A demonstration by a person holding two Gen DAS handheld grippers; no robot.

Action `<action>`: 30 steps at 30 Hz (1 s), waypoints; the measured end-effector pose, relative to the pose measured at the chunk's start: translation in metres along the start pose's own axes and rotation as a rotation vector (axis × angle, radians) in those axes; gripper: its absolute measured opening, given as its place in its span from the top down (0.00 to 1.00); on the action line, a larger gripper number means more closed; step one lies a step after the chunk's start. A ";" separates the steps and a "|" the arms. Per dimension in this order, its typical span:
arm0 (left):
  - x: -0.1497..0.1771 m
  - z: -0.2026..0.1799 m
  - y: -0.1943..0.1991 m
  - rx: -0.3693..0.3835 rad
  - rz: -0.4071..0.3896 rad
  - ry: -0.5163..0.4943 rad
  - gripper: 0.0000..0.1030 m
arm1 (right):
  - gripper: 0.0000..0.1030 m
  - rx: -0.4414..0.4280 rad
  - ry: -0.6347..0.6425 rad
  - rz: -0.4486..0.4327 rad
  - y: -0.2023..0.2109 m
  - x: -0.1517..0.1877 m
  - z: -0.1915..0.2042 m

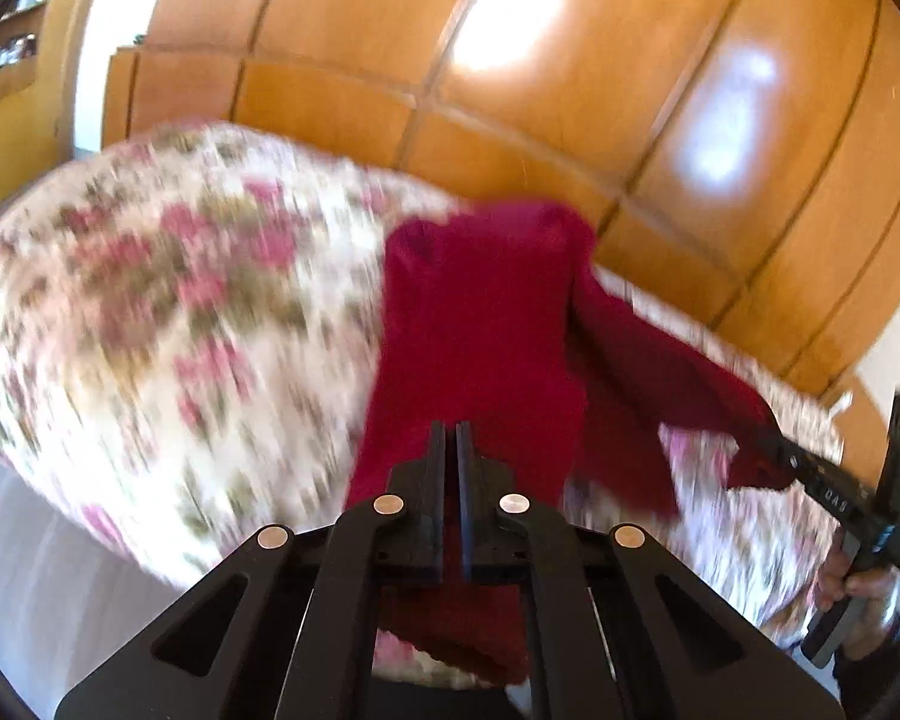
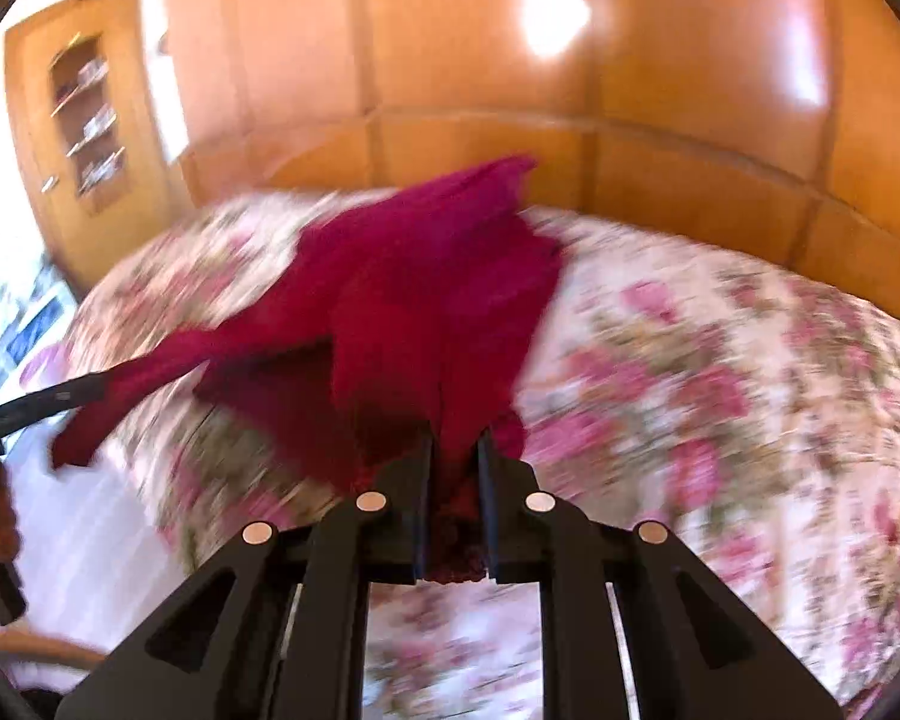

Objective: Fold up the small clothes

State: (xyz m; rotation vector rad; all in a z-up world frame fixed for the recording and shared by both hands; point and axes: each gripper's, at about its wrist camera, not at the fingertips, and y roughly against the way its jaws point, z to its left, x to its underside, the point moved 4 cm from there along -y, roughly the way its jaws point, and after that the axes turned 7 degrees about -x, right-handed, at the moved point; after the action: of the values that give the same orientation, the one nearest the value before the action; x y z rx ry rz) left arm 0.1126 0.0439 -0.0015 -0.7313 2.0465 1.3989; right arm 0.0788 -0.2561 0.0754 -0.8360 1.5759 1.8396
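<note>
A dark red small garment (image 1: 480,324) hangs stretched between my two grippers above a bed with a floral cover (image 1: 180,300). In the left wrist view my left gripper (image 1: 450,429) is shut, with red cloth pinched between its fingers and hanging below them. My right gripper (image 1: 771,441) grips another corner of the garment at the far right. In the right wrist view my right gripper (image 2: 456,441) is shut on a bunched edge of the garment (image 2: 426,276). There my left gripper (image 2: 99,384) pulls a corner out to the left over the floral cover (image 2: 720,390). Both views are motion-blurred.
Glossy wooden wardrobe panels (image 1: 570,90) stand behind the bed. A wooden cabinet with glass shelves (image 2: 84,120) is at the back left. Pale floor (image 1: 42,600) lies beside the bed. A person's hand (image 1: 864,588) holds the right gripper's handle.
</note>
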 end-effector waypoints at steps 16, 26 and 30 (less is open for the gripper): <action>-0.223 0.115 -0.077 -0.331 -0.119 0.113 1.00 | 0.88 0.564 -0.224 0.022 -0.053 -0.096 -0.249; -0.274 0.185 -0.141 -0.653 -0.082 0.178 1.00 | 0.82 0.725 -0.238 0.158 -0.108 -0.114 -0.309; -0.258 0.183 -0.151 -0.678 -0.053 0.124 0.95 | 0.40 0.685 -0.219 0.118 -0.104 -0.112 -0.291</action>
State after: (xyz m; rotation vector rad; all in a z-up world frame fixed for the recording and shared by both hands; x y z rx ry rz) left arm 0.4236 0.2024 0.0265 -1.1550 1.6019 2.0816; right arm 0.2567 -0.5318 0.0633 -0.2254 1.9494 1.2563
